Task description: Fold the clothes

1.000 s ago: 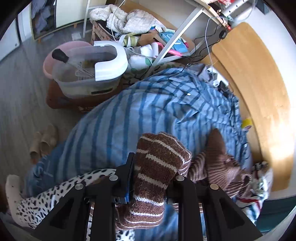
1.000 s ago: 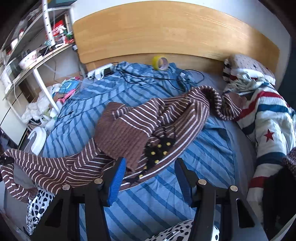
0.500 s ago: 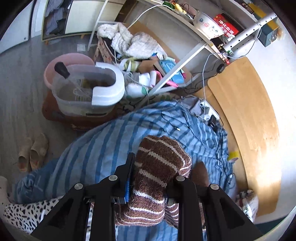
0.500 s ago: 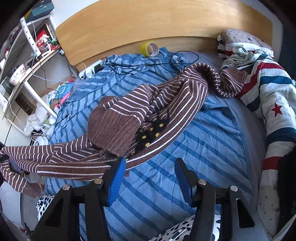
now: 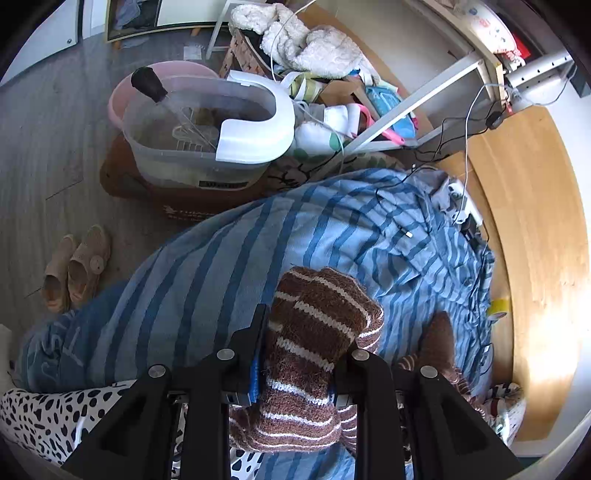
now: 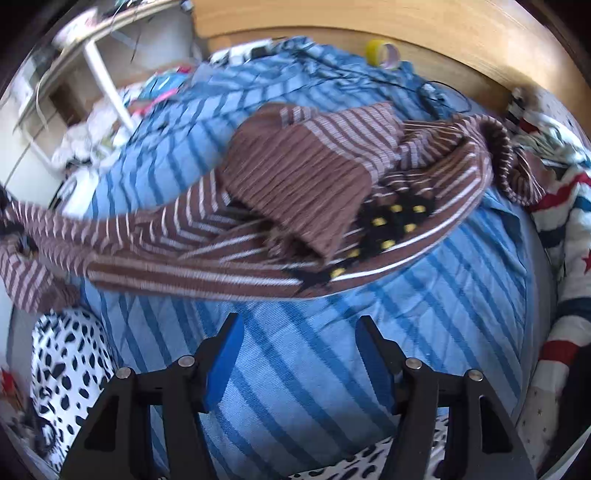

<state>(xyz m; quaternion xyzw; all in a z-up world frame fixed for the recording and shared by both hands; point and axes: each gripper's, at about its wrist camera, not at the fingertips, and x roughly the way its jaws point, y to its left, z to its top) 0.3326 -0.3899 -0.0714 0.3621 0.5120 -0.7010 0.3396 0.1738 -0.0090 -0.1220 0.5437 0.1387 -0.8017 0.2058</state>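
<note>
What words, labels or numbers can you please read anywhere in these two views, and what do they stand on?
None can be read for certain.
Black label on the clear plastic tub: lettering too small.
Print on the brown box under the tub: faint, unreadable.
Red packaging on the shelf: characters blurred.
The right wrist view is motion-blurred; the tape roll shows no print.

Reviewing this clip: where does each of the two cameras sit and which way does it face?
Left wrist: rides the left gripper, facing down past the bed edge to floor clutter; its black fingers pinch the brown striped sweater.
Right wrist: rides the right gripper, facing down toward the wooden headboard; its fingers are opening, nothing between them.
Shared: sweater, blue striped bedcover, yellow tape roll.
</note>
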